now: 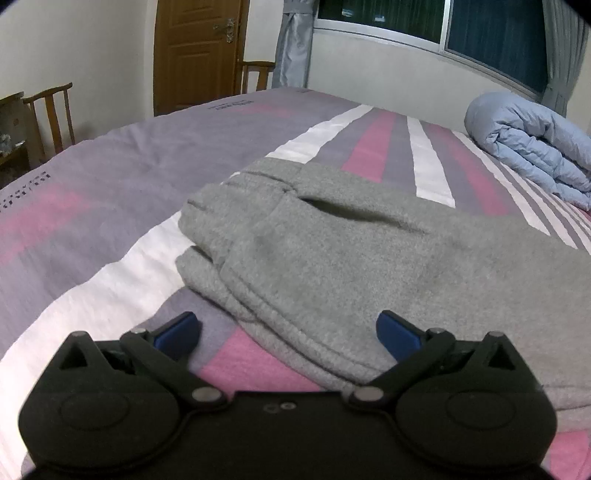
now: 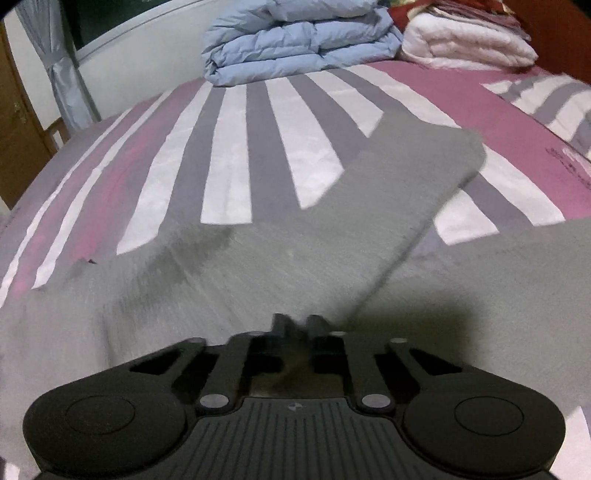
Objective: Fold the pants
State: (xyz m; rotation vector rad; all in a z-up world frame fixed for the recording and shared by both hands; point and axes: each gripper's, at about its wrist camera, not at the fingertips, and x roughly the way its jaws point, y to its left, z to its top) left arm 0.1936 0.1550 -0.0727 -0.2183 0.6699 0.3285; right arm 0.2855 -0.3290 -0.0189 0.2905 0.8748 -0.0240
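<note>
Grey fleece pants lie on the striped bed cover, with the elastic waistband end nearest my left gripper. That gripper is open wide, its blue pads on either side of the waistband's near corner and not pressing it. In the blurred right wrist view the pants spread across the lower half, one leg reaching away to the upper right. My right gripper is shut, its fingertips together low over the cloth beside that leg's edge. Whether any cloth is pinched I cannot tell.
A folded pale blue duvet lies at the far side of the bed, a white blanket beside it. Beyond the bed stand wooden chairs, a brown door and a curtained window.
</note>
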